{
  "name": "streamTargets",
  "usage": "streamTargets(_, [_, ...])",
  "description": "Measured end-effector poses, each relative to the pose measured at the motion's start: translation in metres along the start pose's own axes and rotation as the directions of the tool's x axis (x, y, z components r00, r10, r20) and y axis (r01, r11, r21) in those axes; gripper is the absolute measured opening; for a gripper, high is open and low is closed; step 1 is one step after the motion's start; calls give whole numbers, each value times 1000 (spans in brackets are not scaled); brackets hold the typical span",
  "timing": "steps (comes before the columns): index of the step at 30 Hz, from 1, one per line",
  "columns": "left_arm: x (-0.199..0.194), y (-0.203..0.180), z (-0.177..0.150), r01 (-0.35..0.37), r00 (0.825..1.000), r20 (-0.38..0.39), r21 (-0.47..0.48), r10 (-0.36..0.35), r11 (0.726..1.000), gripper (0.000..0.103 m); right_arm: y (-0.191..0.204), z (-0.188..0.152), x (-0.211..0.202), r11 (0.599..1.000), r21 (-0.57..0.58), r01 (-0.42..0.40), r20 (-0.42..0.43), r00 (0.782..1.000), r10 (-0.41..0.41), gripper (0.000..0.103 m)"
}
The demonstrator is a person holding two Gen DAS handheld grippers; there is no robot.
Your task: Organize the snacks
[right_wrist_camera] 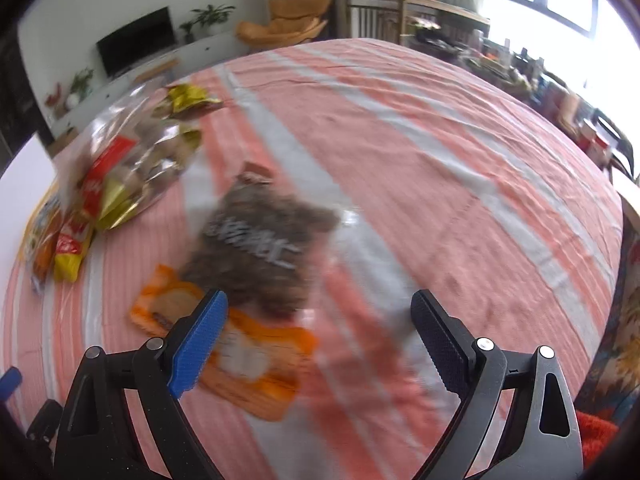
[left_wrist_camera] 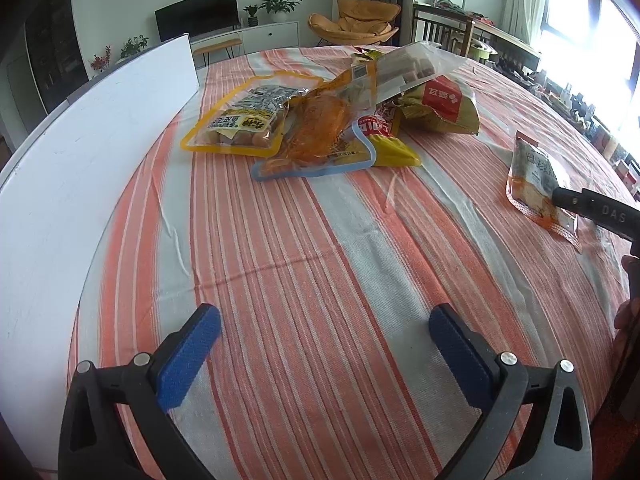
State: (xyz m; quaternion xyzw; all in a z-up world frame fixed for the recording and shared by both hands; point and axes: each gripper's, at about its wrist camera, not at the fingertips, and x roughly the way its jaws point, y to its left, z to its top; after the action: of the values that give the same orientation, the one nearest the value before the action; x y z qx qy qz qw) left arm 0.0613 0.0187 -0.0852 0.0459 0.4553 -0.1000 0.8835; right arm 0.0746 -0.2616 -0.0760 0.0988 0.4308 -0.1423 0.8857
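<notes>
Both the left gripper (left_wrist_camera: 324, 340) and right gripper (right_wrist_camera: 320, 332) gape wide and empty over the striped tablecloth (left_wrist_camera: 320, 240), the right poised above an orange-edged snack pouch (right_wrist_camera: 256, 364) set apart from the snack pile (left_wrist_camera: 320, 120), presumably for sorting.

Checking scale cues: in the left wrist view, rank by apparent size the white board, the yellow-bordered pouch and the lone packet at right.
1. White board, though nearness inflates it.
2. Yellow-bordered pouch.
3. Lone packet, partly covered by the other tongs.
</notes>
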Motion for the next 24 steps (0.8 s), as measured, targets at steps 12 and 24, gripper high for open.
streamTargets(12, [1, -1, 0, -1, 1000, 3, 1, 1, 1000, 103, -1, -2, -5, 1000, 0, 4, 9, 1000, -4, 95])
streamTargets(24, [47, -27, 63, 73, 997, -11, 99, -72, 992, 103, -1, -3, -5, 1000, 2, 2, 10, 1000, -2, 95])
